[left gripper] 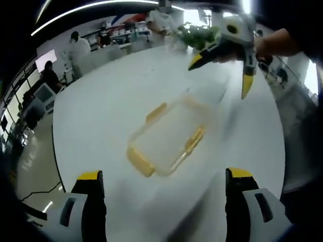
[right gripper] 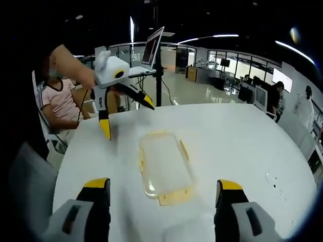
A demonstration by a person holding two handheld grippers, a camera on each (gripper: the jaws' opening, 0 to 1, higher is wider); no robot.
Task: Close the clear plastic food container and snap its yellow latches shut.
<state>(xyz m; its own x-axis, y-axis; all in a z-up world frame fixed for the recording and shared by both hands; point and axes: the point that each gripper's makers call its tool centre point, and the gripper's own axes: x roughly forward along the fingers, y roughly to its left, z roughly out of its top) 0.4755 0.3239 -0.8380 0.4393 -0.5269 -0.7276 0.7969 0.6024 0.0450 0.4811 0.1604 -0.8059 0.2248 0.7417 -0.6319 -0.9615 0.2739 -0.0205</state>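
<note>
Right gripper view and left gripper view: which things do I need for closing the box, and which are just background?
For the job:
- clear plastic food container with yellow latches, alone on the table
- left gripper, open, above the table
- right gripper, open, above the table

Just around:
- round white table
- open laptop on a stand
- green plant
- seated person

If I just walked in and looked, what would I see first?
Probably the clear plastic food container with yellow latches, lying alone in the middle of the round white table. Next, the two yellow-tipped grippers hanging open in the air above it, touching nothing: the left gripper on one side, the right gripper on the other.
</note>
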